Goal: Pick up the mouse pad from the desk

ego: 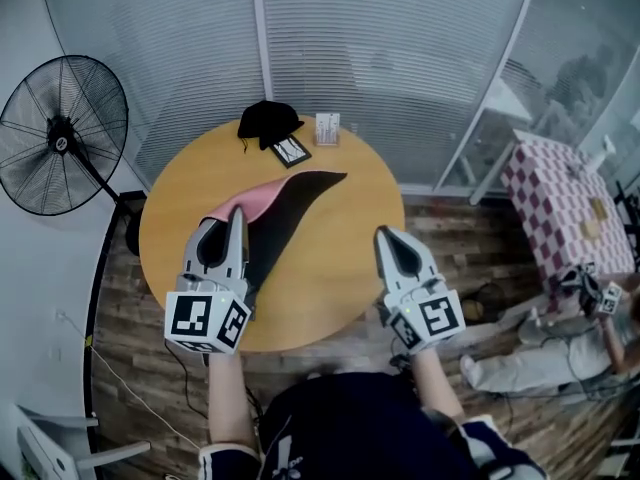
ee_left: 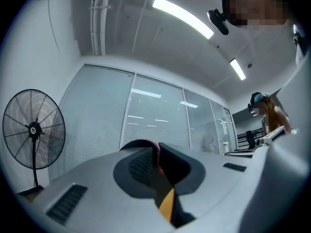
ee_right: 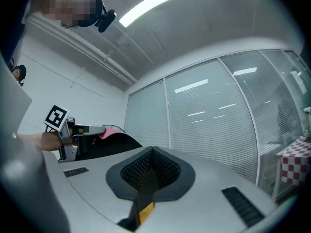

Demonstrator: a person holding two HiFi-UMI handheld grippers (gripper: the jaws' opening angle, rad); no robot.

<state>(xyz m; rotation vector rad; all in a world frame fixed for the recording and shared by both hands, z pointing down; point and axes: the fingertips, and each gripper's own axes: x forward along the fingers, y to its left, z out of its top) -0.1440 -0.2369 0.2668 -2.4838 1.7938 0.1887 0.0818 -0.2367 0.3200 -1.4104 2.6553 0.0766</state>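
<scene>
Round wooden table (ego: 340,263), standing fan (ego: 62,133), glass walls (ego: 400,48), plank floor (ego: 445,236)

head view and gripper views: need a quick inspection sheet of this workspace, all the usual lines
surface: round wooden table, light brown top
job's things: mouse pad, black with a pink underside, near end raised in the left gripper; cannot tell whether its far end is off the table
clutter: black cloth item, dark flat card and small white box, all near the far edge
grippers: left gripper shut on the mouse pad; right gripper shut, nothing between its jaws
cables: thin cable trailing at lower left
surroundings: standing fan, glass wall with blinds, checked table, person seated low at right
</scene>
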